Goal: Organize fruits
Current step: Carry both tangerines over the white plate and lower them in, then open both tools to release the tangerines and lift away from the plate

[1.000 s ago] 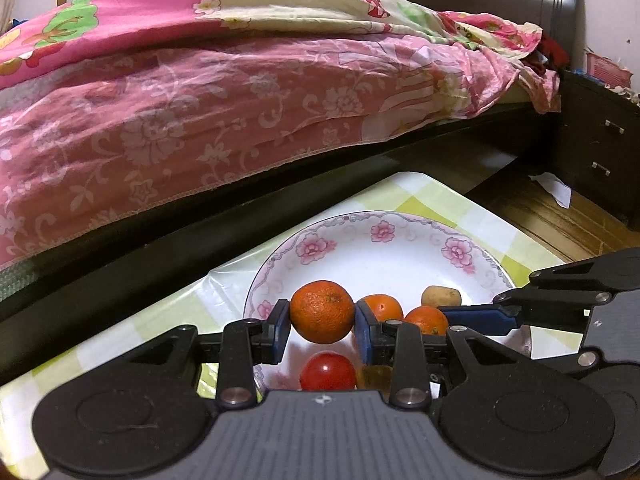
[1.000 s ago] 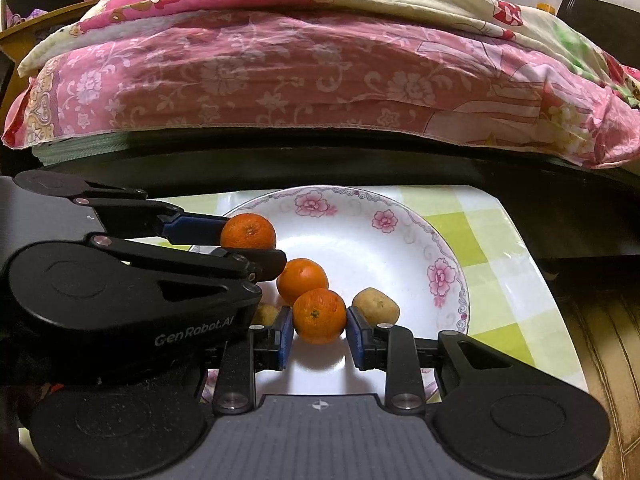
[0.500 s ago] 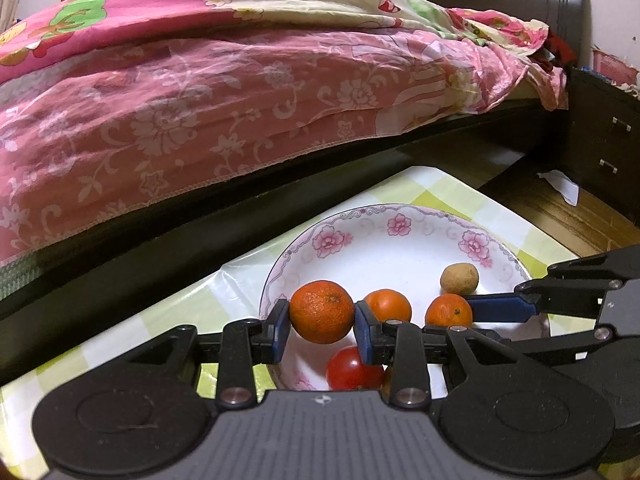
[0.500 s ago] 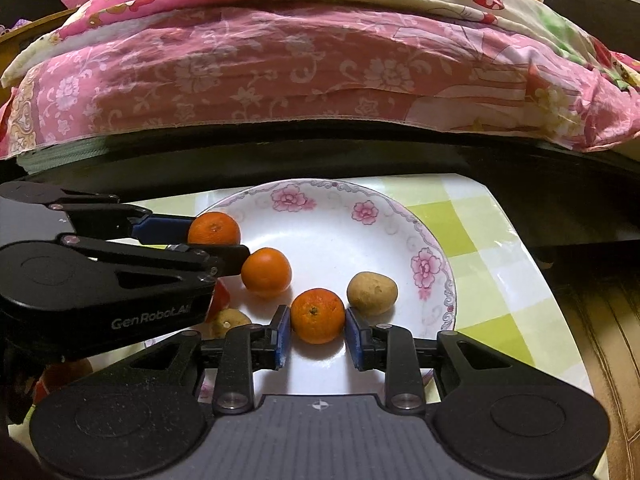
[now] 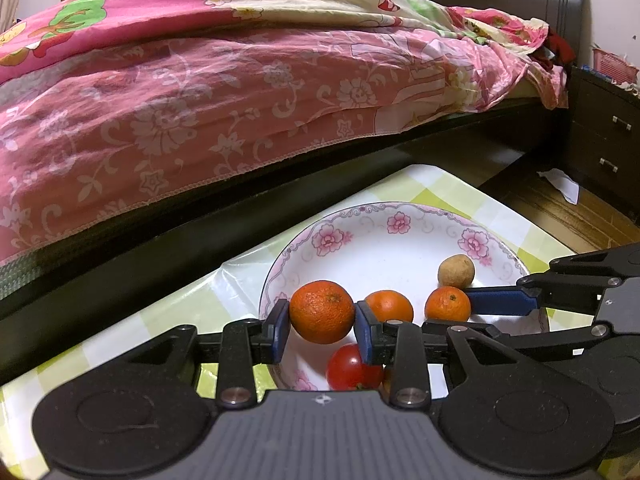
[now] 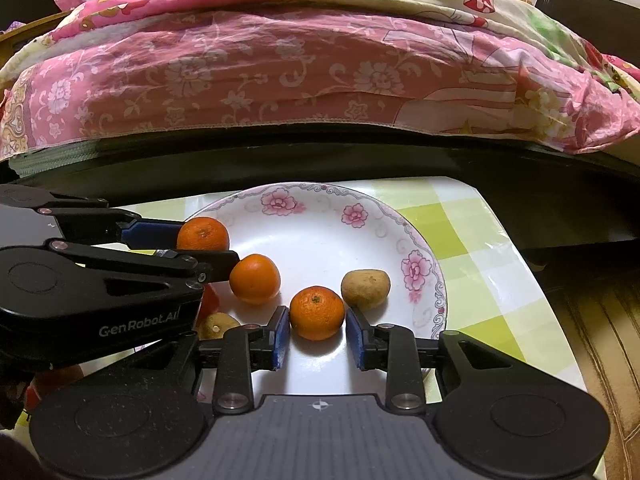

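Note:
A white plate with pink flowers (image 5: 360, 220) (image 6: 320, 208) stands on the checked cloth. My left gripper (image 5: 321, 322) is shut on a large orange (image 5: 320, 304), held just above the plate's near left rim. My right gripper (image 6: 318, 332) is opening: a small orange (image 6: 317, 312) rests on the plate between its blue pads, with a gap on each side. Also on the plate lie another orange (image 6: 255, 279), a brown oval fruit (image 6: 366, 289), a red tomato (image 5: 348, 368) and a second brown fruit (image 6: 216, 326), partly hidden by the left gripper.
A bed with a pink floral quilt (image 5: 200, 100) and a dark frame runs close behind the table. The green-and-white tablecloth (image 6: 472, 264) ends at the right edge, over a wooden floor (image 5: 560, 216). A dark dresser (image 5: 600, 152) stands at the far right.
The right gripper's pads have come apart from the small orange, which now sits free on the plate. The left gripper still holds the large orange.

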